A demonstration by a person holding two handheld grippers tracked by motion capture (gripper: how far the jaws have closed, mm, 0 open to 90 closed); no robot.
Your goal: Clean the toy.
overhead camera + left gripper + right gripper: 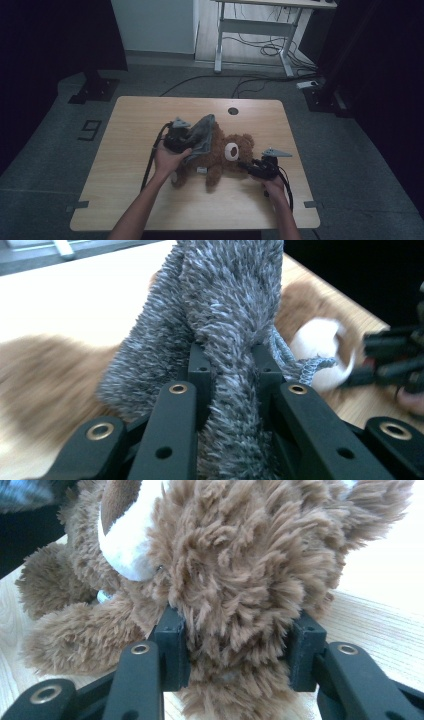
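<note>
Brown teddy bear (220,152), mid-table: right gripper (248,166) clamps its head as anchor while left gripper (192,137) pinches its grey knitted garment (201,131), lifting.

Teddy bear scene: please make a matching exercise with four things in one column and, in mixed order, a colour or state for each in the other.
1. teddy bear
2. cloth
3. right gripper
4. table

a. grey and fuzzy, pinched by the left gripper
b. light wood
c. brown, lying on the table
d. closed on the bear's head

Pairs: 1-c, 2-a, 3-d, 4-b
</note>
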